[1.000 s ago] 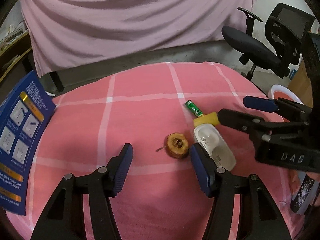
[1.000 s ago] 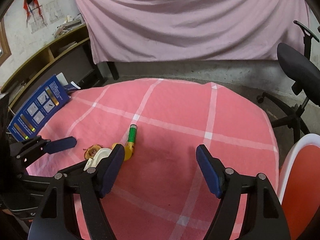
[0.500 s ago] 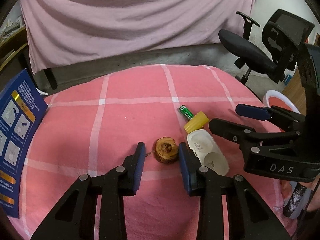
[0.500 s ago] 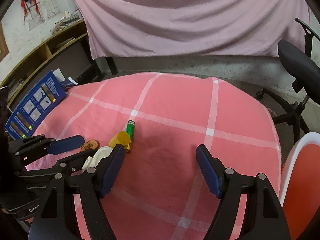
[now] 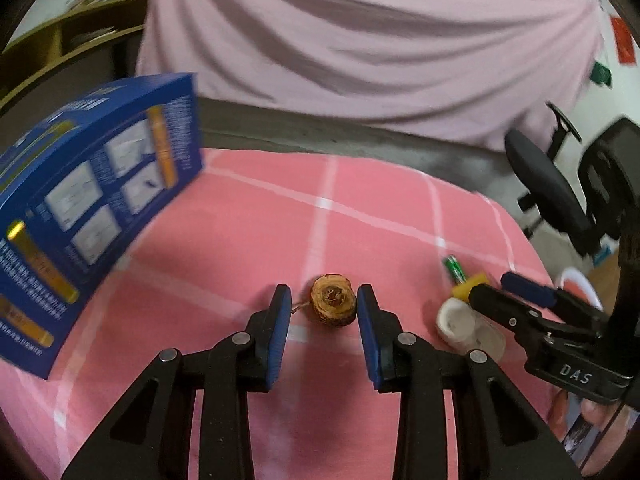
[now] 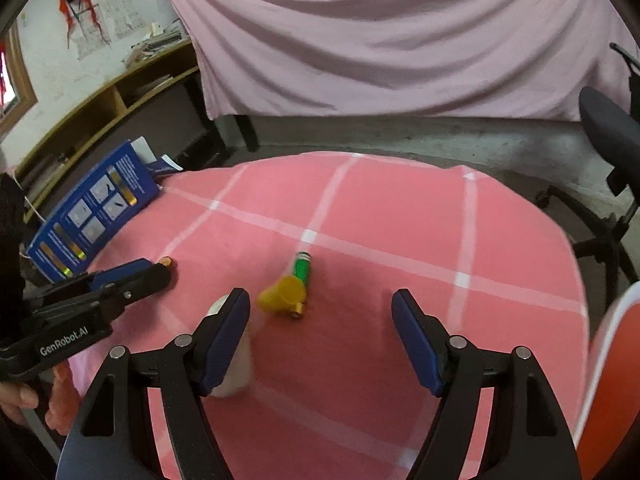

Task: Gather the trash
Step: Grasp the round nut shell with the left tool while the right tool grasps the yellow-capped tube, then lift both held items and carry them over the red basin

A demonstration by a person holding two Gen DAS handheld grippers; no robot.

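A brown round fruit scrap (image 5: 333, 306) sits between the fingertips of my left gripper (image 5: 323, 312), which is shut on it just above the pink checked cloth (image 5: 240, 240). In the right wrist view the same scrap (image 6: 166, 261) shows at the tip of the left gripper (image 6: 152, 268). My right gripper (image 6: 320, 312) has its jaws closing with nothing pressed between them. A yellow cap (image 6: 282, 296) and a green battery (image 6: 303, 268) lie just ahead of it. A white oval container (image 6: 234, 376) lies partly hidden behind its left finger.
A blue printed box (image 5: 92, 208) leans at the table's left edge. An office chair (image 5: 552, 196) stands to the right on the floor. A white-rimmed red tub (image 6: 612, 360) sits beside the table at the right. A pink curtain hangs behind, and a hand (image 6: 20, 396) holds the left gripper.
The left jaws closed around the brown scrap, then the gripper rolled and shifted left toward the blue box, scrap staying between its tips. The right jaws narrowed slightly.
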